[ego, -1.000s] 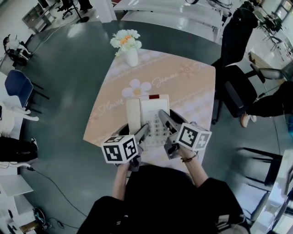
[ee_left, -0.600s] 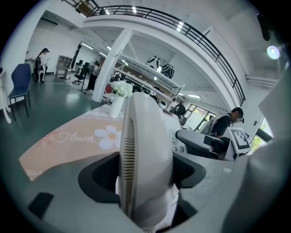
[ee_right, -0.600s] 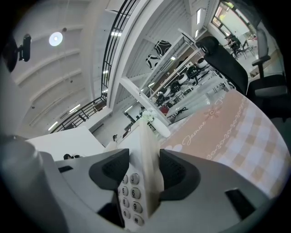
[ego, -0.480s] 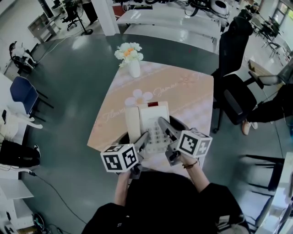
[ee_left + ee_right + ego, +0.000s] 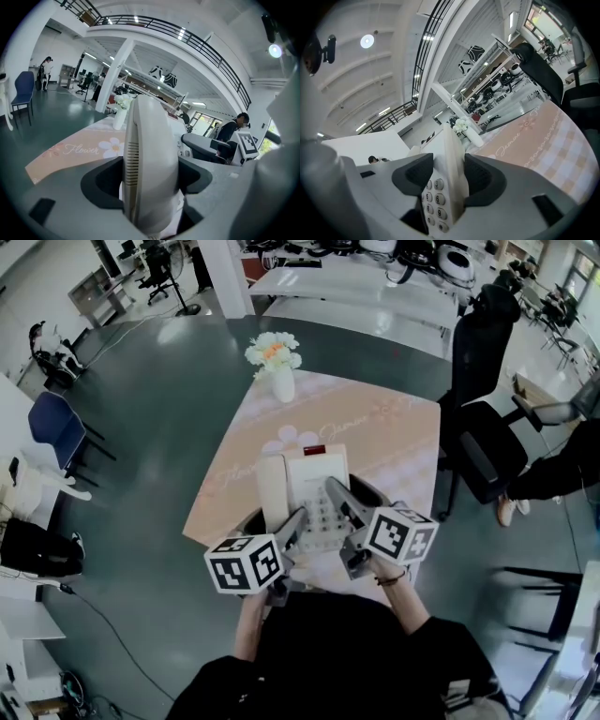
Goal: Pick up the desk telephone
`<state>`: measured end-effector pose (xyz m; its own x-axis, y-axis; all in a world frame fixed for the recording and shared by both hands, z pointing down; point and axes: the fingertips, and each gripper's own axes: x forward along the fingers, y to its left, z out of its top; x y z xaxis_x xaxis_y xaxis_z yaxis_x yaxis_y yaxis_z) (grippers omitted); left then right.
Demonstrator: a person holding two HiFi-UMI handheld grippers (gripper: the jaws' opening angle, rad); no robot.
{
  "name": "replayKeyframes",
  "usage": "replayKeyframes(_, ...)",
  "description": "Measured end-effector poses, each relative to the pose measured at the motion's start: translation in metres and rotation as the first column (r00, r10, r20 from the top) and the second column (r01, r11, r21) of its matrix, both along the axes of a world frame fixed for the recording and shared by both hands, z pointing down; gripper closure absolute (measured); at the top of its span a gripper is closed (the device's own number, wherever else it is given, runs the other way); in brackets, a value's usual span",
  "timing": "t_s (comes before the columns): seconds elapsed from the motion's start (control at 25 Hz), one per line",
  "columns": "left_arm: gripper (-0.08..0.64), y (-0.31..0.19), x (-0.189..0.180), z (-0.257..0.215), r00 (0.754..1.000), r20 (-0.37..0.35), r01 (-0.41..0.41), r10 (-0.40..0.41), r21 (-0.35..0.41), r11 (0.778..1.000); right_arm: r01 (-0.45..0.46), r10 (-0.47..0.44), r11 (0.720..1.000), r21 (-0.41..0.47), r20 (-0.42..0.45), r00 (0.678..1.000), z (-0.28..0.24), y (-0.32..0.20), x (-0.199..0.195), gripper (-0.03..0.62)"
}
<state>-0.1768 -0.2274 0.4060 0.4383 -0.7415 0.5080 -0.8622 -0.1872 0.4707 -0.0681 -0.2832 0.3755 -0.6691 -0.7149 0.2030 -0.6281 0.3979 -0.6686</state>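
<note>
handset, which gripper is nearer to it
Left. The left gripper clamps the handset itself; the right gripper grips the phone's opposite edge, past the keypad.

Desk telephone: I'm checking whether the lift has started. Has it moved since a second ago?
Yes, slightly: the desk telephone has shifted toward the flower print beyond it.

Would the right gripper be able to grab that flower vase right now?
Probably not: the right gripper has its jaws clamped on the telephone, and the vase stands at the far end of the table.
</note>
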Motion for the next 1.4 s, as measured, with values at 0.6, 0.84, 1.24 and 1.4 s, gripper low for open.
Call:
replayKeyframes(0.6, 0.242, 0.011, -0.001, -0.027, 0.999, 0.009, 0.031, -0.032, 0.072, 0.997, 0.037, -0.037, 0.997, 0.067, 0.009, 0.999, -0.030, 0.011, -0.004, 0.399)
replayKeyframes(0.84, 0.242, 0.012, -0.001, -0.027, 0.999, 0.016, 0.038, -0.039, 0.075, 0.996, 0.051, -0.052, 0.997, 0.063, 0.013, 0.999, -0.027, 0.011, -0.004, 0.399)
replayKeyframes(1.24, 0.242, 0.014, -0.001, -0.028, 0.999, 0.017, 0.046, -0.047, 0.071, 0.996, 0.057, -0.058, 0.996, 0.069, 0.009, 0.998, -0.031, 0.012, -0.005, 0.399)
replayKeyframes(1.4, 0.242, 0.016, -0.002, -0.027, 0.999, 0.018, 0.045, -0.046, 0.068, 0.997, 0.056, -0.057, 0.996, 0.065, 0.008, 0.998, -0.030, 0.013, -0.005, 0.399)
